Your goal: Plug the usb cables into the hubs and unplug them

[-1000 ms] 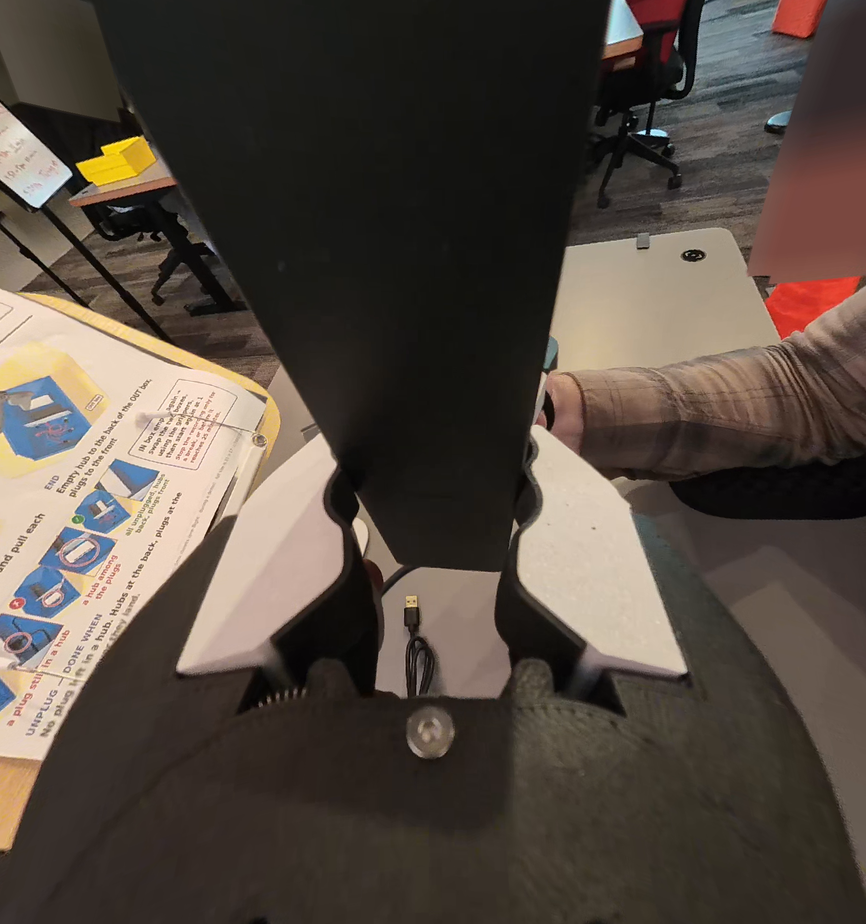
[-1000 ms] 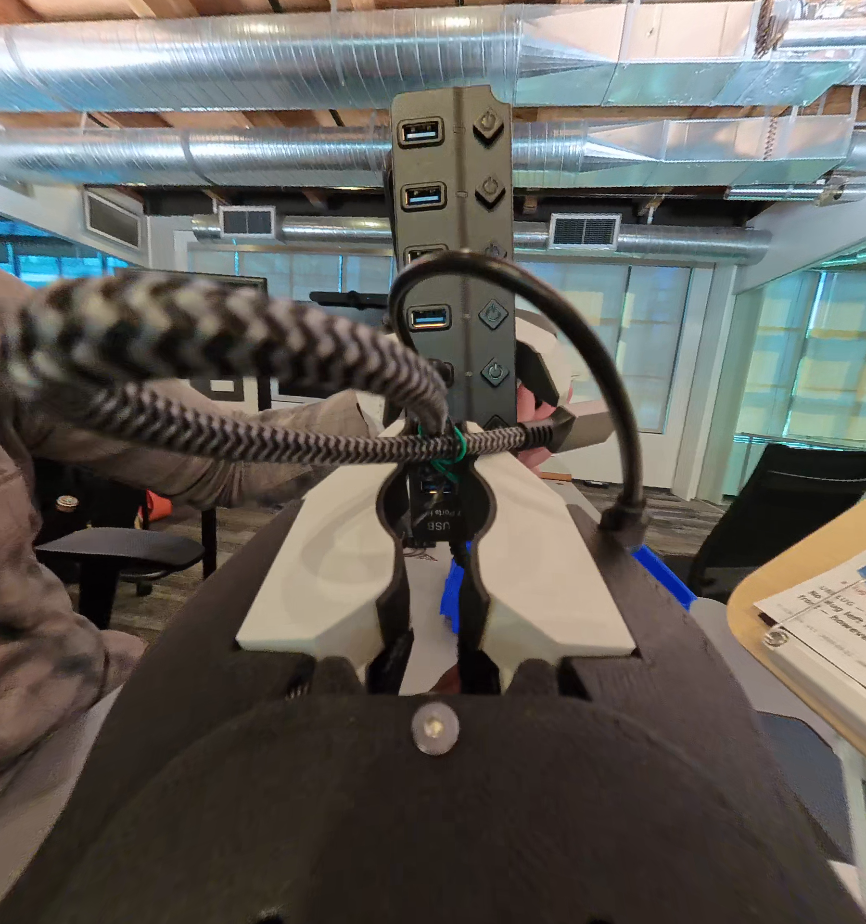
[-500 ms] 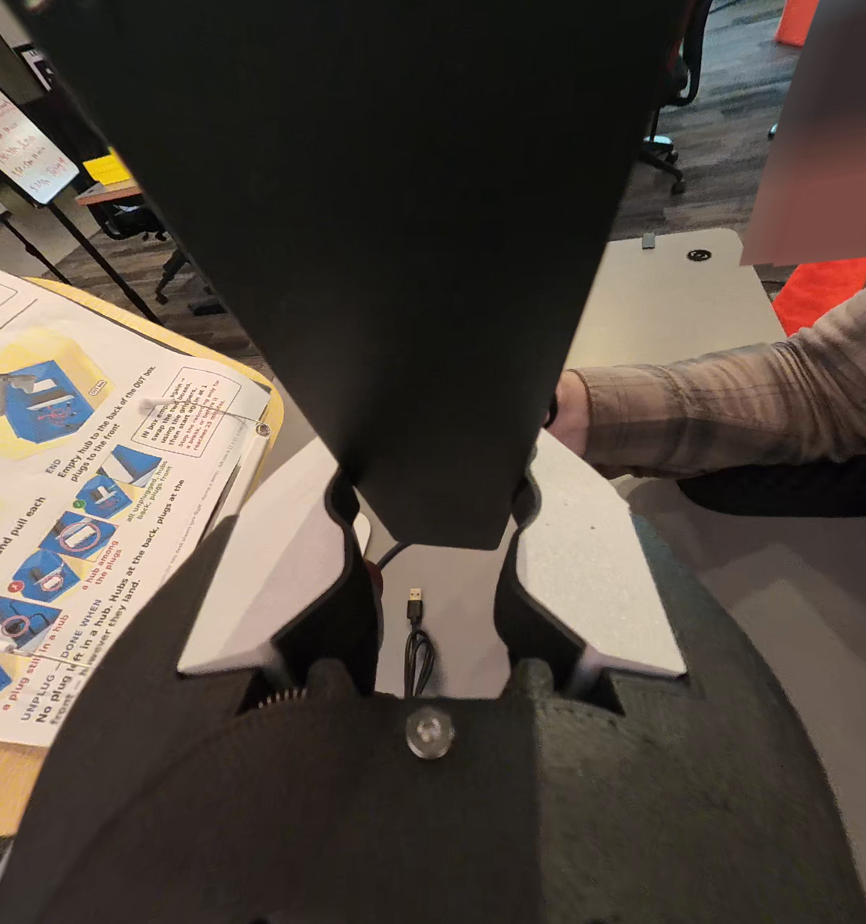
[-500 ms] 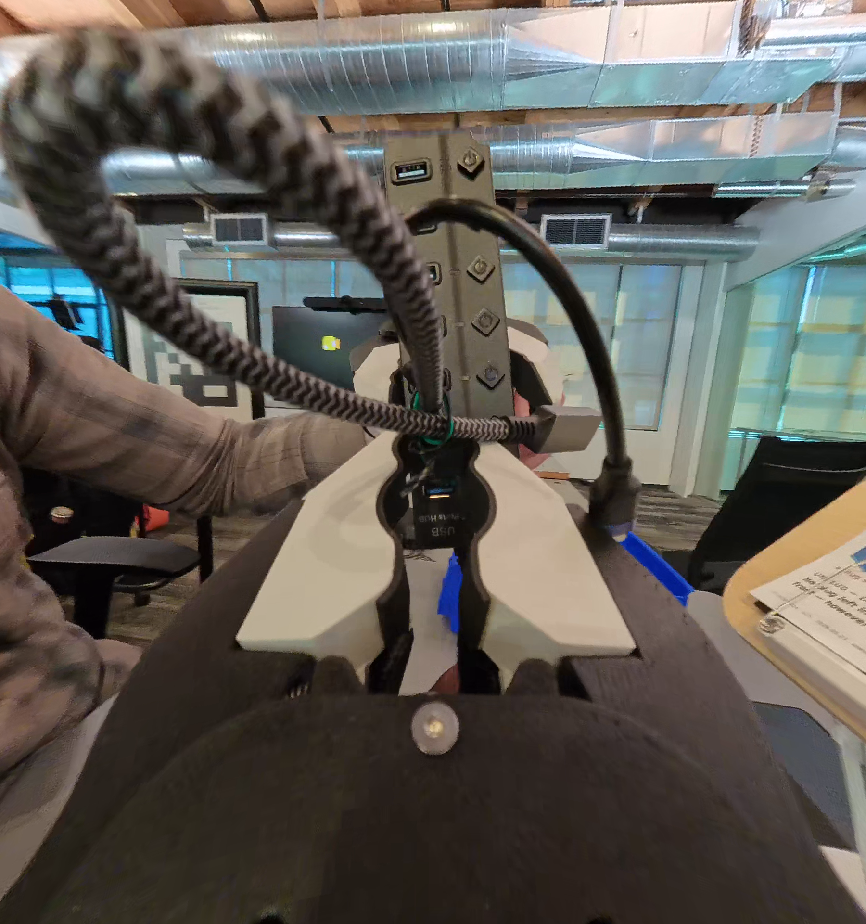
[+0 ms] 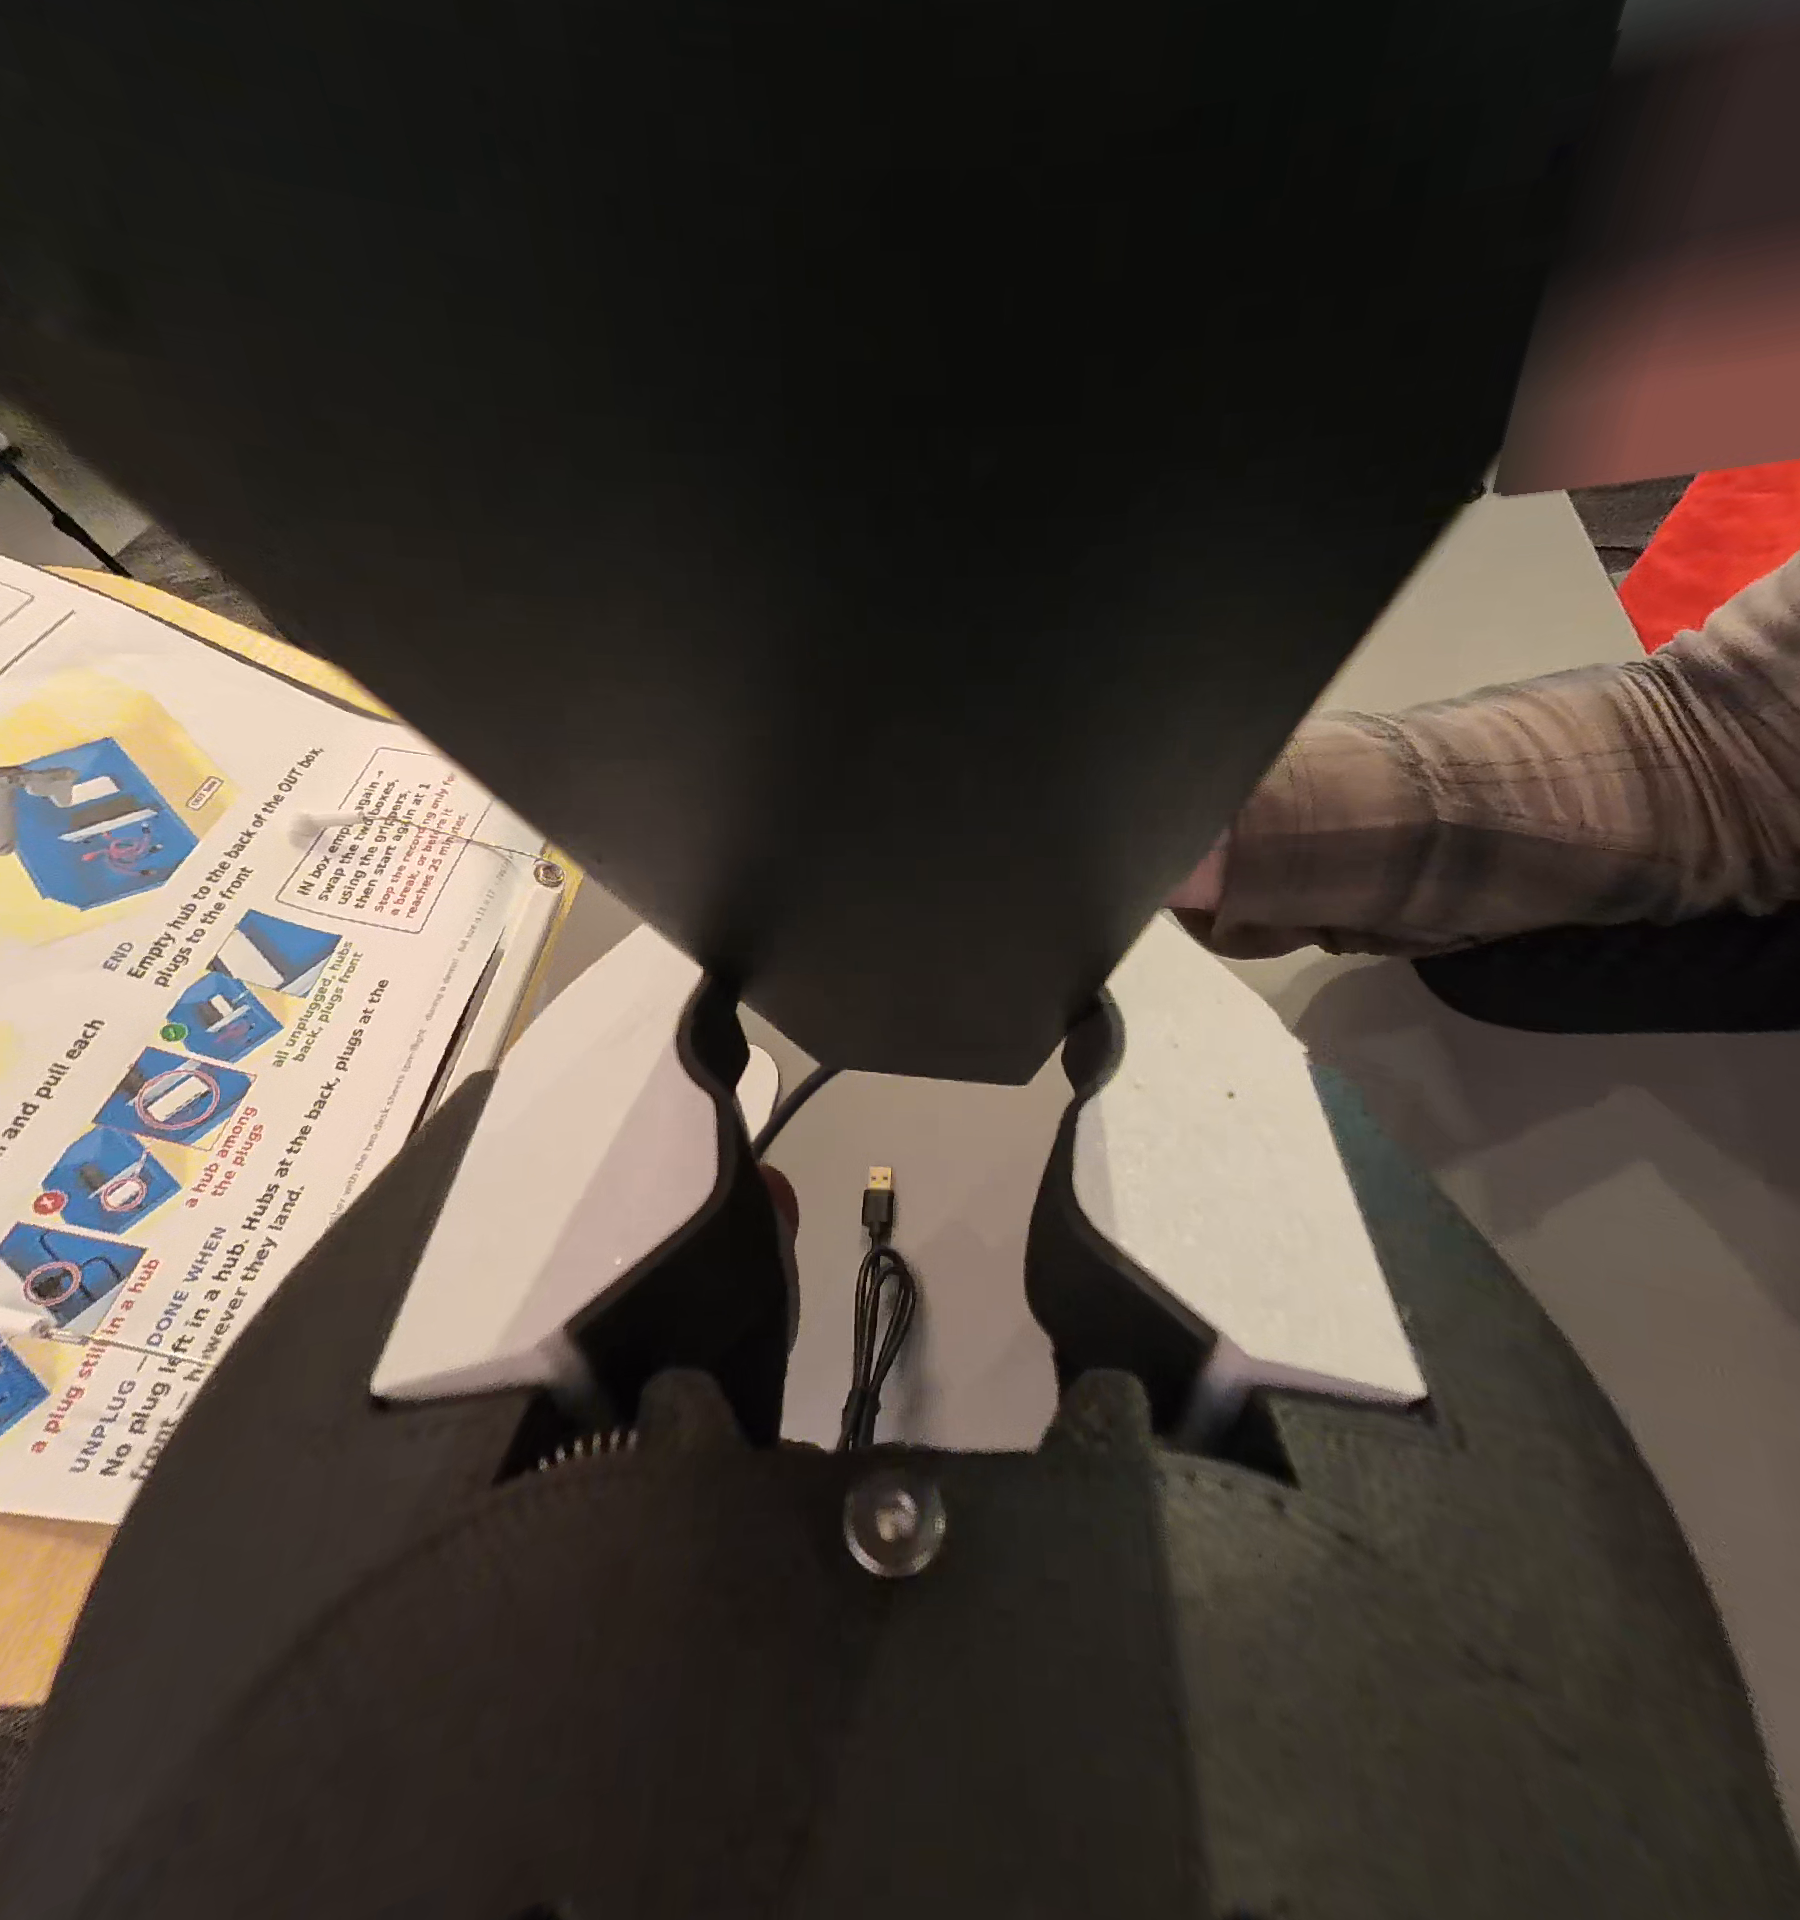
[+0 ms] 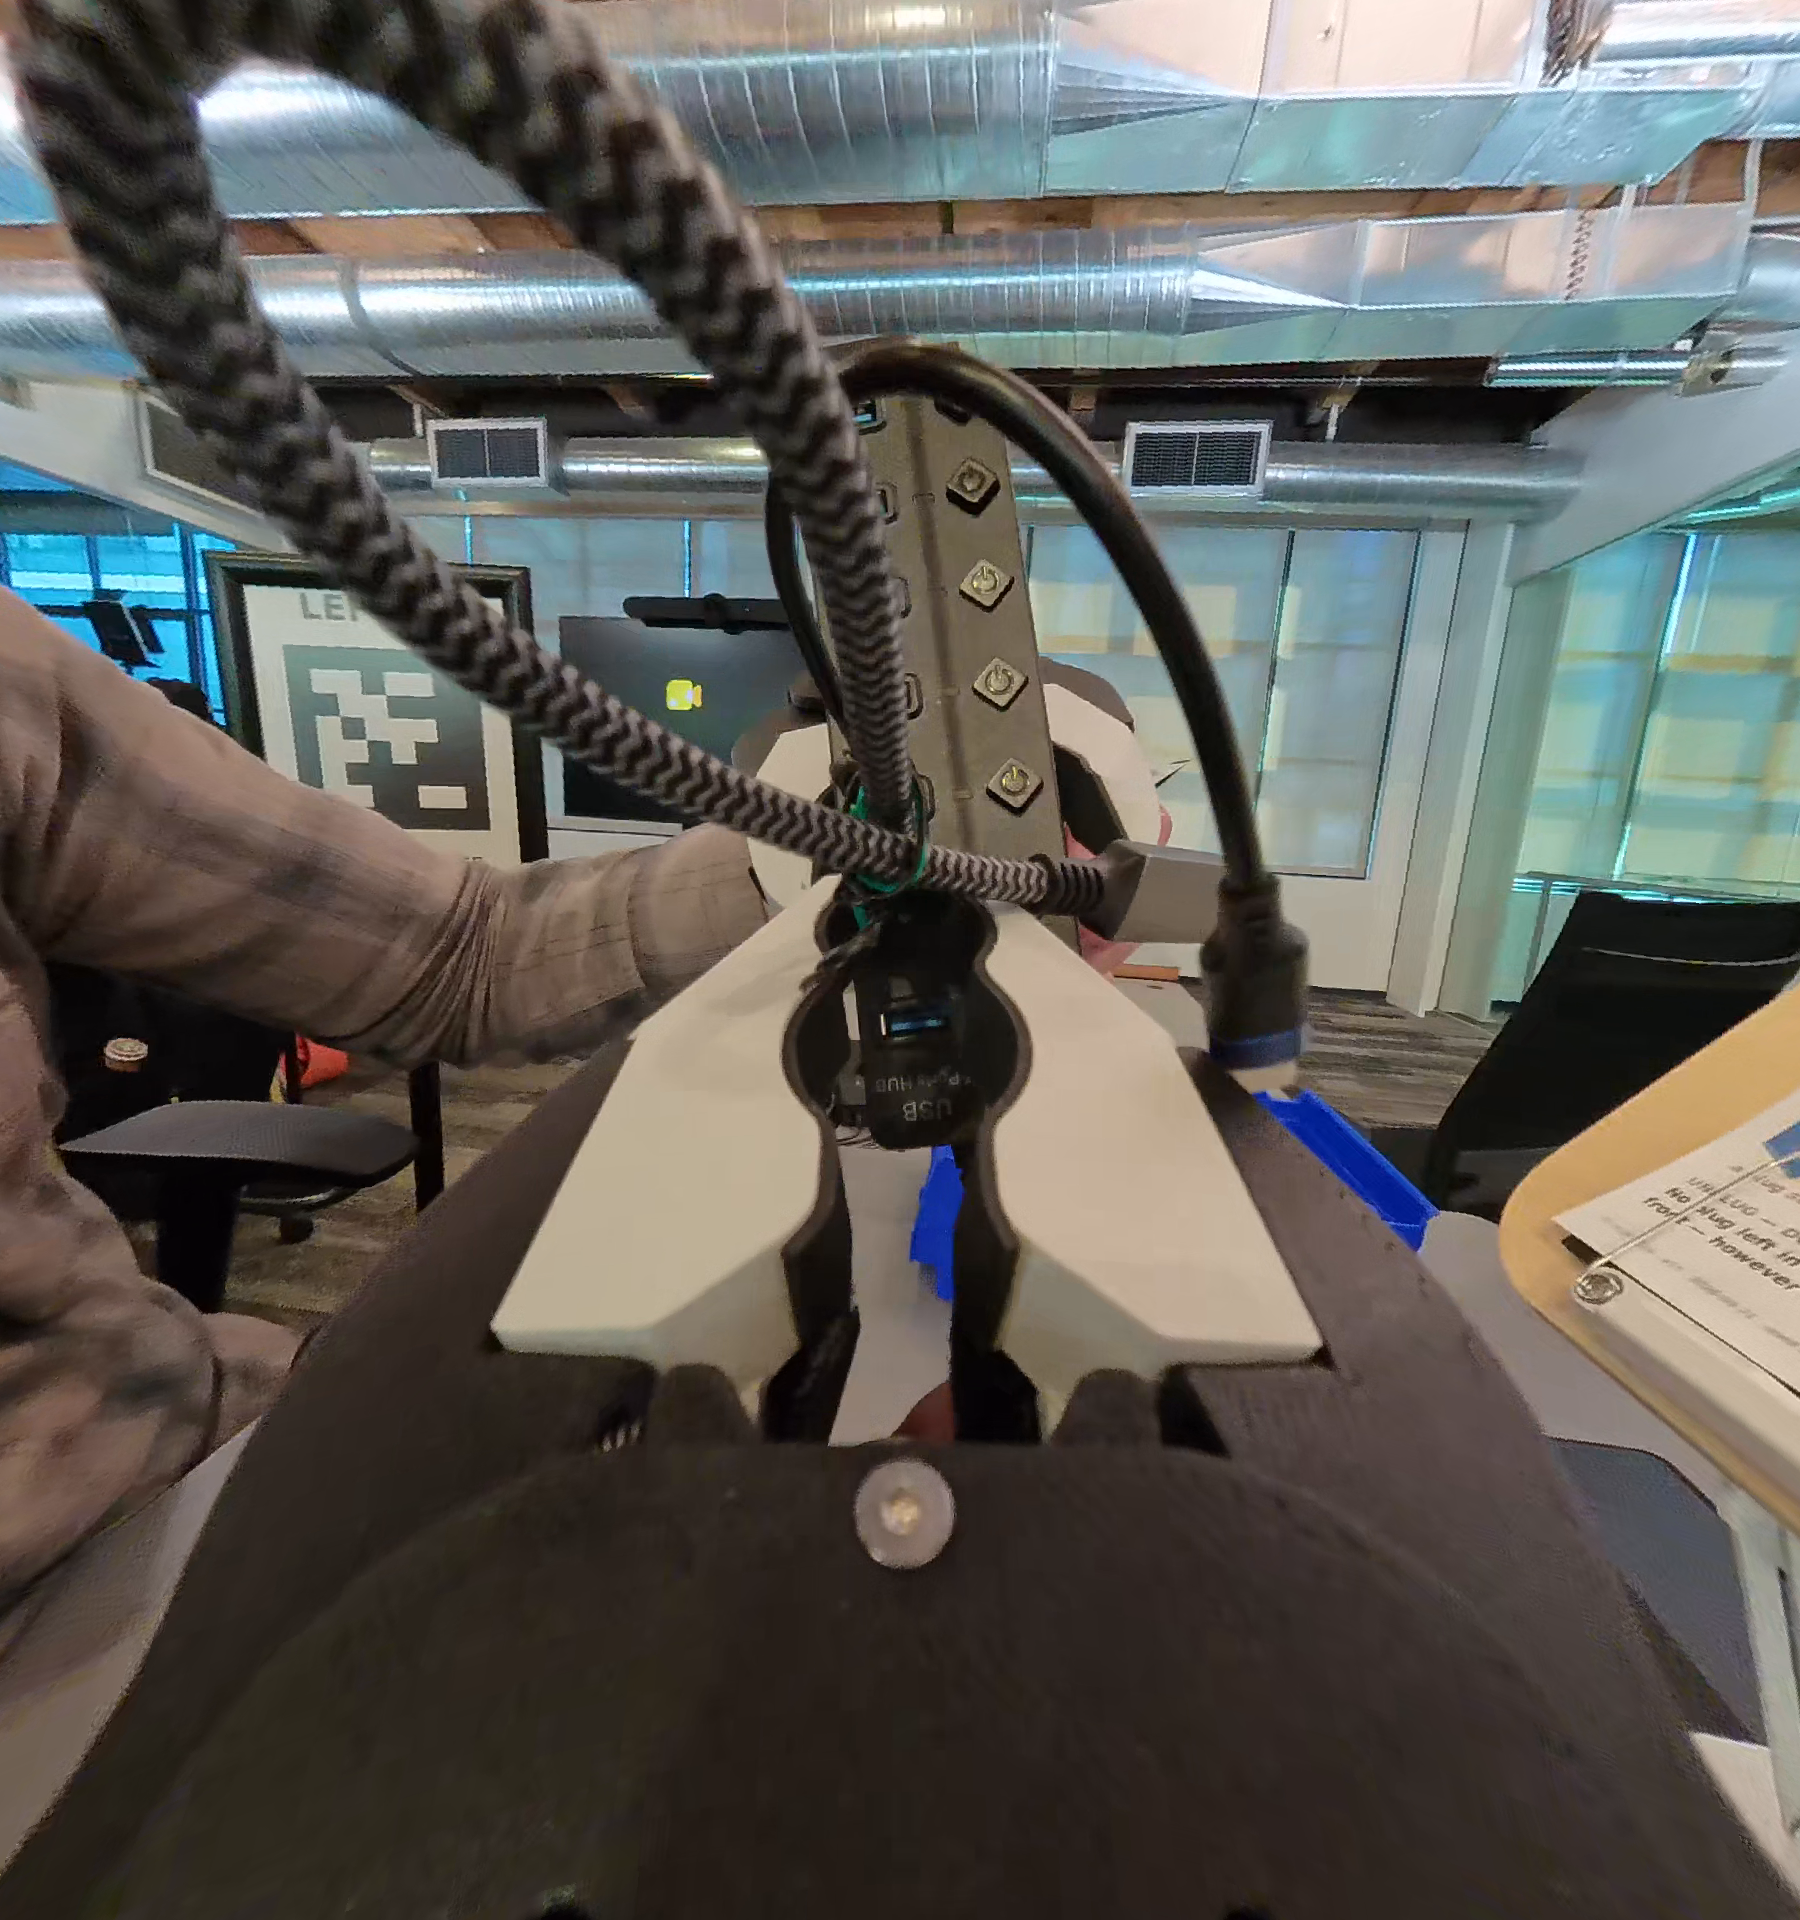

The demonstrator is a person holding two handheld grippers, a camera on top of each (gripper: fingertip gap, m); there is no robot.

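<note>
A grey surface [image 5: 1561,1226] is lying under ducted ceilings. The left gripper [image 5: 901,1023] is clamping the black hub [image 6: 963,665] upright; the right gripper [image 6: 906,1039] is pinching its lower end.

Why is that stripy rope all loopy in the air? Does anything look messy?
Yes, a bit. The striped braided cable loops high over the right gripper, tied in a bundle with a green twist tie. A black cable arches over the hub too. One thin cable lies loose on the table.
</note>
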